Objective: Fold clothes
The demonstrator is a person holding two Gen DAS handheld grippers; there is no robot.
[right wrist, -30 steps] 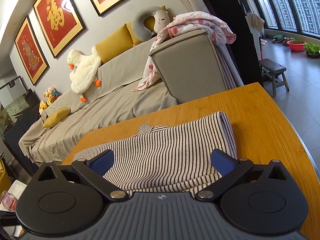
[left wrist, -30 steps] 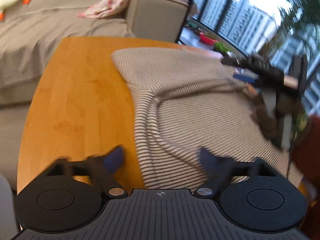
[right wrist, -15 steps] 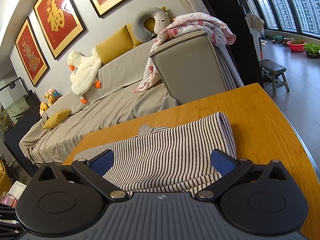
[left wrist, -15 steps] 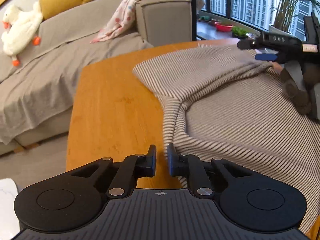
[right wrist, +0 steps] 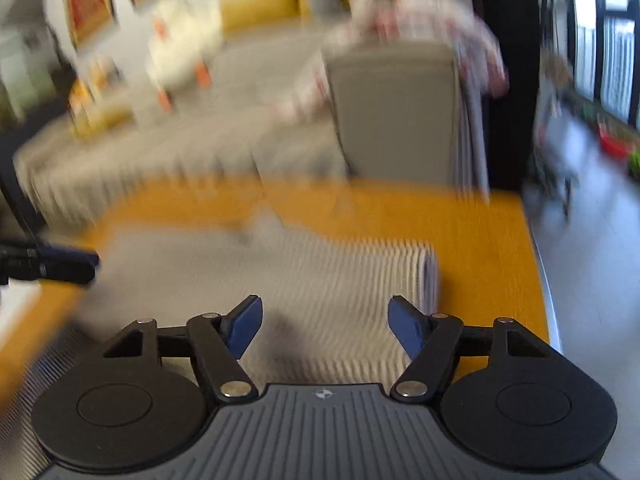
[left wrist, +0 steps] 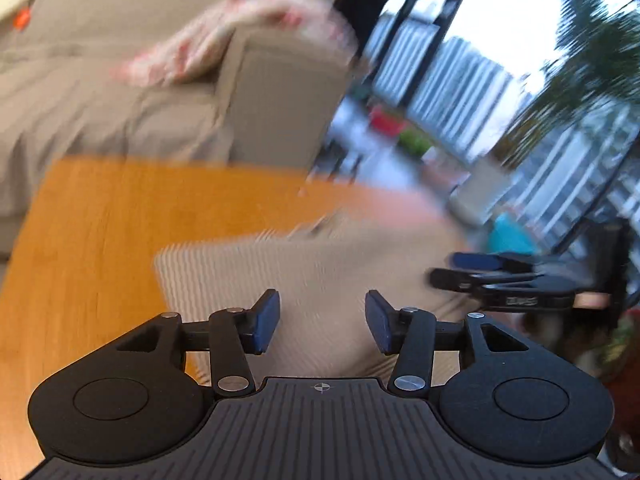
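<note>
We see a grey sofa (right wrist: 248,136) filling the back of the room, with a patterned blanket (right wrist: 460,40) draped over its armrest, all smeared by motion blur. In front of it stands an orange wooden table (right wrist: 480,232). On the table lies a striped garment (right wrist: 320,272), already folded into a flat band; in the right wrist view its long axis runs left to right across the table, ending in a rounded fold toward the right edge. Above the near edge of the garment, the right gripper (right wrist: 325,326) has its blue pads apart and closing, with striped cloth showing in the gap but not pressed by either pad. The left gripper (left wrist: 322,322) has its pads apart and opening, with cloth behind the gap, nothing pinched. Each gripper shows in the other's view as a dark bar at the side. The red framed pictures (right wrist: 86,4) on the wall are too blurred for any writing to be read.
</note>
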